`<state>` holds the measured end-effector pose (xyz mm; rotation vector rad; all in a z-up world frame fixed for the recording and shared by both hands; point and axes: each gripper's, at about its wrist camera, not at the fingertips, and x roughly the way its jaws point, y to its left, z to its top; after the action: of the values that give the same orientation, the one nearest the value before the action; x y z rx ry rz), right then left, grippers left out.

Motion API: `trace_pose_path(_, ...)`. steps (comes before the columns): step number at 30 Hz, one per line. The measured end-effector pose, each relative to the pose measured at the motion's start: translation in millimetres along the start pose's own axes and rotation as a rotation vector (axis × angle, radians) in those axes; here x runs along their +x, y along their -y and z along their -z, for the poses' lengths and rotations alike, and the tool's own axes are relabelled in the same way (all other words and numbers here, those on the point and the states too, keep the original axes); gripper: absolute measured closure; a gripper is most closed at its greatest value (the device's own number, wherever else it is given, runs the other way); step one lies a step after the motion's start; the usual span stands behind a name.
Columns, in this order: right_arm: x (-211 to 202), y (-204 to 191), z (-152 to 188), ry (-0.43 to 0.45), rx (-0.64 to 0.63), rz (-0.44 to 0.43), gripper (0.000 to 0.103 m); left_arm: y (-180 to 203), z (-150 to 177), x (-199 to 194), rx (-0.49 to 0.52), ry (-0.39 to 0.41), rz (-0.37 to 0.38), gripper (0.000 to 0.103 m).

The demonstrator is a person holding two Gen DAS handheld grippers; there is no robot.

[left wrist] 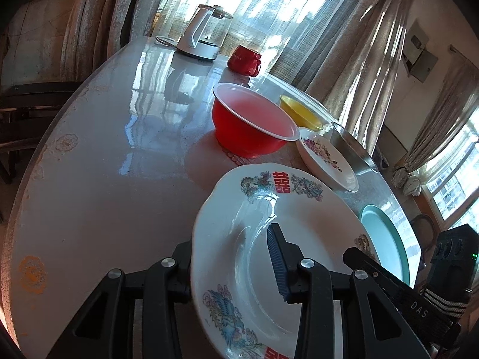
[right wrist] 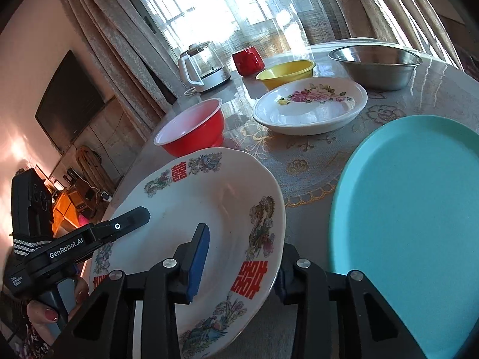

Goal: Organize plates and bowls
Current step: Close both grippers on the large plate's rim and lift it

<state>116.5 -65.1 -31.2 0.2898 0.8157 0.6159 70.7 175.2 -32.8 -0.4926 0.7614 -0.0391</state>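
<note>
A white plate with red characters and dragon-phoenix prints point(left wrist: 299, 224) point(right wrist: 215, 197) is held tilted above the table by both grippers. My left gripper point(left wrist: 230, 266) is shut on its near rim, one finger point(left wrist: 278, 263) inside the plate. My right gripper point(right wrist: 239, 257) is shut on its other rim, one finger point(right wrist: 197, 257) inside. On the table are a red bowl point(left wrist: 254, 119) point(right wrist: 191, 128), a yellow bowl point(left wrist: 302, 113) point(right wrist: 284, 73), a floral plate point(left wrist: 326, 158) point(right wrist: 311, 107), a steel bowl point(left wrist: 353, 146) point(right wrist: 377, 62) and a teal plate point(left wrist: 386, 239) point(right wrist: 413, 215).
A glass kettle point(left wrist: 206, 33) point(right wrist: 203, 65) and a red mug point(left wrist: 245, 59) point(right wrist: 248, 59) stand at the table's far end by the curtains. The round table point(left wrist: 104, 164) has a glossy cover. The table edge curves close on the left.
</note>
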Motion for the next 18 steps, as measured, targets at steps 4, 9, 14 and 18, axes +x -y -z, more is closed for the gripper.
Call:
trace_pose_path(4,-4,0,0,0.020,0.008,-0.014,0.069,4,1,-5,0.024,0.022,0.011,0.063)
trace_pose_path(9,-6,0,0,0.028,0.004,-0.032,0.072,8,0,-8,0.045,0.037,0.022,0.063)
trace_pose_path(14,-9,1,1,0.050,-0.002,-0.042,0.073,16,2,-12,0.090,0.048,0.041,0.063)
trace_pose_path(18,-9,0,1,0.047,-0.004,-0.037,0.073,17,2,-10,0.091,0.038,0.026,0.063)
